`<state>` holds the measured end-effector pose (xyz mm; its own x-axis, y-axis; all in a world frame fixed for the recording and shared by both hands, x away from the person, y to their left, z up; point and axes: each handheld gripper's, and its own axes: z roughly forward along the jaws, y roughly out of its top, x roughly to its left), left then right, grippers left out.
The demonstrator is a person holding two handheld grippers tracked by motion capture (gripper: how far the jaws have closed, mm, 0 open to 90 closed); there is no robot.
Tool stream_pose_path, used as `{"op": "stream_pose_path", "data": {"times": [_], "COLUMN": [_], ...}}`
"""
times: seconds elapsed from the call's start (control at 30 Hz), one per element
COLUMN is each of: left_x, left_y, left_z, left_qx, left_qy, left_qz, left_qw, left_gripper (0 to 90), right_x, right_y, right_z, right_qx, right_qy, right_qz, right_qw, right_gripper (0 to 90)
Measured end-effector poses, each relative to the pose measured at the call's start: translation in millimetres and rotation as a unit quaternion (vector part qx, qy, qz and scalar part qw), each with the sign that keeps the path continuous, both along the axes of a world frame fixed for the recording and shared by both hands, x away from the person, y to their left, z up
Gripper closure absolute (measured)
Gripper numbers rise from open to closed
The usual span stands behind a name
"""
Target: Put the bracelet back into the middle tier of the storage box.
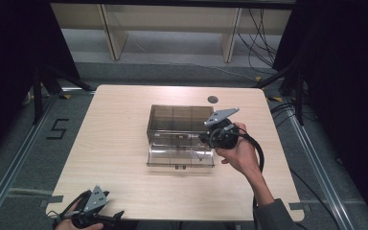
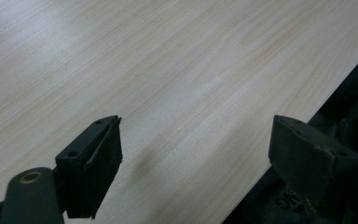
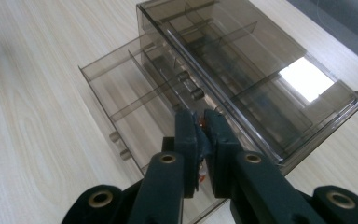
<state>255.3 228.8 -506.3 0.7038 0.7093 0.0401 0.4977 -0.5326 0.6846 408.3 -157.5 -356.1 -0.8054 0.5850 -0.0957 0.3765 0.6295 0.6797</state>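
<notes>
A smoky clear plastic drawer box (image 1: 179, 119) stands at the middle of the table. Its bottom drawer (image 1: 179, 157) is pulled out toward me and looks empty. In a person's right hand, my right gripper (image 1: 207, 139) hovers over the drawer's right end. In the right gripper view the box (image 3: 242, 56) and the drawer (image 3: 121, 88) lie below the right gripper (image 3: 204, 122), which is shut on a small thing (image 3: 202, 140) with orange specks, mostly hidden. My left gripper (image 1: 117, 215) rests at the table's front left edge, and it stands open (image 2: 196, 154) over bare wood.
The wooden table (image 1: 115, 143) has a round dark cable hole (image 1: 212, 99) behind the box. Small knobs (image 3: 197, 93) stick out of the drawer fronts. Black curtains flank the table, and a floor mark "5" (image 1: 57, 128) lies at the left.
</notes>
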Motion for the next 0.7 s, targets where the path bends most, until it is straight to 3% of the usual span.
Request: {"op": "stream_pose_path", "data": {"times": [0.27,0.7], "left_x": [0.5,0.3], "left_y": [0.7,0.4], "left_z": [0.2,0.1], "left_qx": [0.008,0.005], "left_qy": [-0.002,-0.001], "left_qz": [-0.001,0.001], "left_qw": [1.0000,1.0000], "left_gripper": [17.2,17.1], "right_x": [4.7,9.8], "right_y": [2.0,0.2], "right_z": [-18.2,-42.4], "right_qx": [-0.017,-0.021], "right_qy": [0.013,0.037], "right_qz": [-0.003,-0.008], "right_qw": [0.9998,0.9991], "right_gripper": [84.8,84.8]}}
